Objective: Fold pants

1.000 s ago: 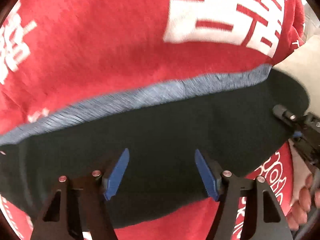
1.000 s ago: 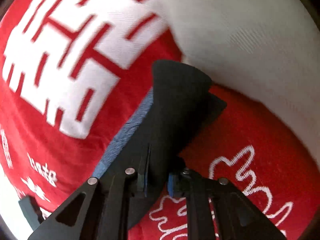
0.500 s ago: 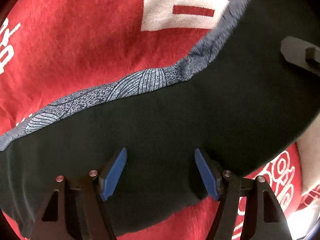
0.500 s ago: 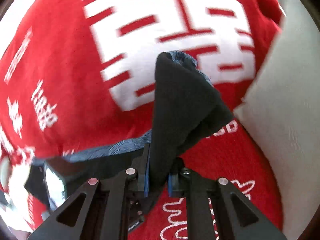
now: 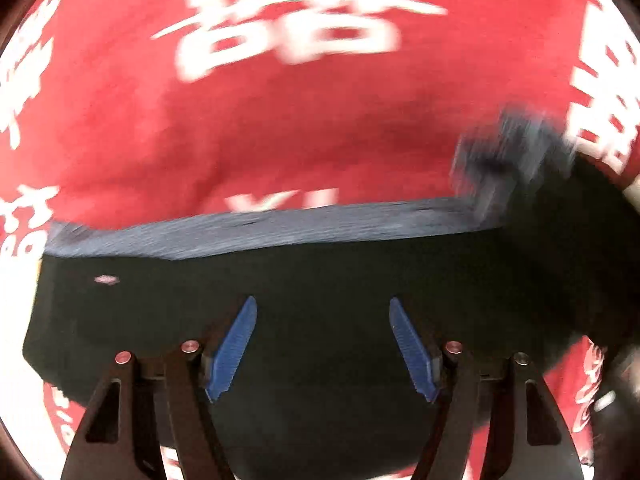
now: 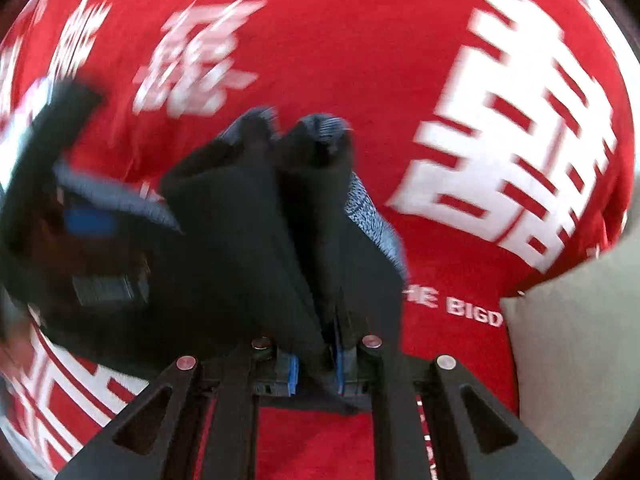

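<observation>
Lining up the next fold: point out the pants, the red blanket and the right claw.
pants (image 5: 340, 280): left wrist view, flat black cloth.
red blanket (image 6: 360, 60): right wrist view, bare red area.
right claw (image 6: 316, 364): right wrist view, between its tips, shut on the pants.

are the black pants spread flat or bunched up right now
Bunched at one end: the right gripper pinches gathered folds of the black pants.

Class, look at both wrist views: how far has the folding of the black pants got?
Done: the black pants lie partly flat on the red blanket. In hand: the right gripper is shut on a bunched end of them, lifted off the blanket; the left gripper hangs open above the flat part. Left: laying that end down and squaring the fold.
</observation>
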Available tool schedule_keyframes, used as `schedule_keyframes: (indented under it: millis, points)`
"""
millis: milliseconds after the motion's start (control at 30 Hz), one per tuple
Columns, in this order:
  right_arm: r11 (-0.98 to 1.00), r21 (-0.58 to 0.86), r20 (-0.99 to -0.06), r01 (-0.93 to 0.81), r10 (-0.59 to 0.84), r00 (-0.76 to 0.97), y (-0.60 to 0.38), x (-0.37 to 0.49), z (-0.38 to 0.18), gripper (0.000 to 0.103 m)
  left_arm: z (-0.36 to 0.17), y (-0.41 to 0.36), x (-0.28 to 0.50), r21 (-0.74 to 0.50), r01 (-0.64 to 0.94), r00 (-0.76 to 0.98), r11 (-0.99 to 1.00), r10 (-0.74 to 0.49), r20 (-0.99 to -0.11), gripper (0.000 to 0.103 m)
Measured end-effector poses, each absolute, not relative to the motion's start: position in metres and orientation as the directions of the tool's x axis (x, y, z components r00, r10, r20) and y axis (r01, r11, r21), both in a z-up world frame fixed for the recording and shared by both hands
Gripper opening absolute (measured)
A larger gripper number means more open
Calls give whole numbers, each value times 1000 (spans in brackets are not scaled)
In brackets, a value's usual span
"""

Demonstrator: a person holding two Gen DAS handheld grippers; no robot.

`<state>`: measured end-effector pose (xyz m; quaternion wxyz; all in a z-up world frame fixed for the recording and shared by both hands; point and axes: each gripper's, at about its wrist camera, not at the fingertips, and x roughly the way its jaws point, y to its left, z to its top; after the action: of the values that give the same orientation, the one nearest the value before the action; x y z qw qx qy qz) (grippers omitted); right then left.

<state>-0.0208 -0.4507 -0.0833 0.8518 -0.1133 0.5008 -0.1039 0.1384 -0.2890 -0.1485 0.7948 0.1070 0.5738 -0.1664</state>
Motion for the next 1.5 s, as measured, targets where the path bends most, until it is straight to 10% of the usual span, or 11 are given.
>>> schedule_keyframes:
  millis: [300, 467, 900, 1067, 1500]
  points:
    - [795, -592, -752, -131, -487, 444, -368, -34, -151, 28, -165, -235, 139, -26, 354, 237, 935, -116, -965, 83]
    - [891, -440, -826, -114, -351, 442, -388, -52, -113, 59, -144, -257, 132, -139, 398, 192, 907, -230, -954, 84]
    - [955, -88, -915, 283, -190, 356, -514, -79, -77, 64, -146, -332, 111, -387, 523, -55, 759, -423, -904, 84]
    - [947, -20, -923, 321, -141, 359, -525, -88, -81, 58, -154, -349, 103, -408, 535, -133, 740, -403, -905, 26]
    - [930, 75, -938, 359, -56, 343, -552, -104, -88, 43, -160, -320, 71, -410, 502, -119, 762, -409, -905, 13]
